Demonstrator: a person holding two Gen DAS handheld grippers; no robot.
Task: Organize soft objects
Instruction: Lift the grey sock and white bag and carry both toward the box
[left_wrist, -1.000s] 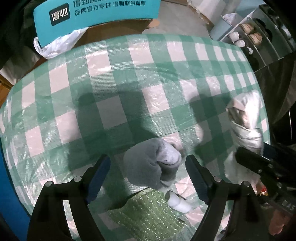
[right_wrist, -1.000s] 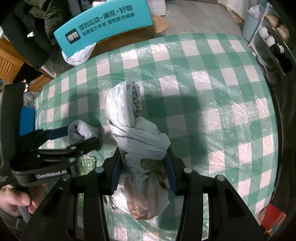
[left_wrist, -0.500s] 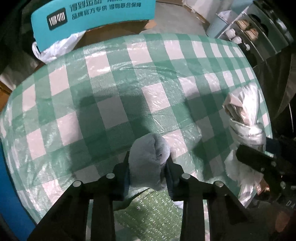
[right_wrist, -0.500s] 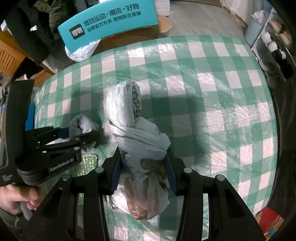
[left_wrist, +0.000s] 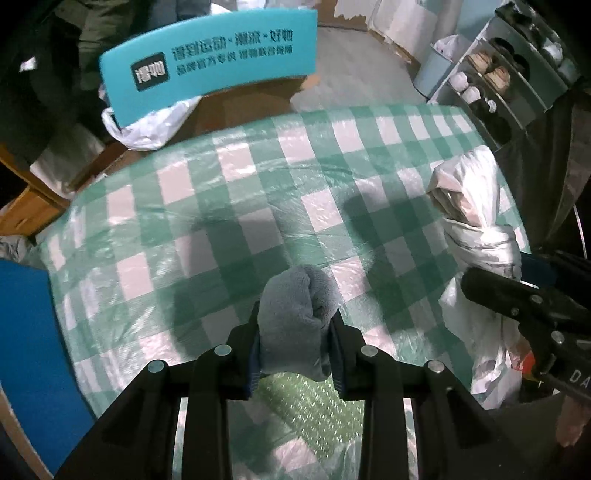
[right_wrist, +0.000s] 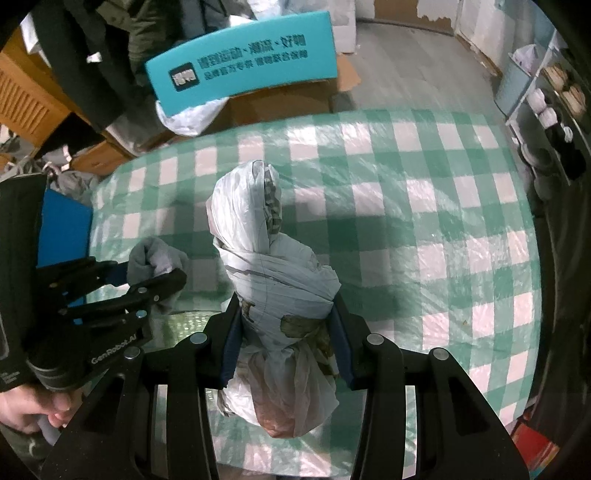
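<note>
My left gripper (left_wrist: 294, 325) is shut on a grey fleece cloth (left_wrist: 299, 314) and holds it above the green-and-white checked table (left_wrist: 221, 206). The same cloth (right_wrist: 153, 260) and the left gripper (right_wrist: 147, 280) show at the left of the right wrist view. My right gripper (right_wrist: 286, 328) is shut on a knotted white plastic bag bundle (right_wrist: 266, 266), held above the table (right_wrist: 424, 229). The bundle (left_wrist: 476, 229) also shows at the right of the left wrist view, with the right gripper's fingers (left_wrist: 517, 295) around it.
A green sparkly cloth (left_wrist: 306, 410) lies on the table under my left gripper. A teal sign (left_wrist: 210, 66) and a white bag (left_wrist: 147, 125) stand beyond the far edge. A shelf with cups (left_wrist: 491, 85) is at the right. A blue panel (left_wrist: 29, 350) is at the left.
My left gripper closed on the grey cloth and lifted it off the table. The right gripper kept its hold on the bag bundle and rose with it.
</note>
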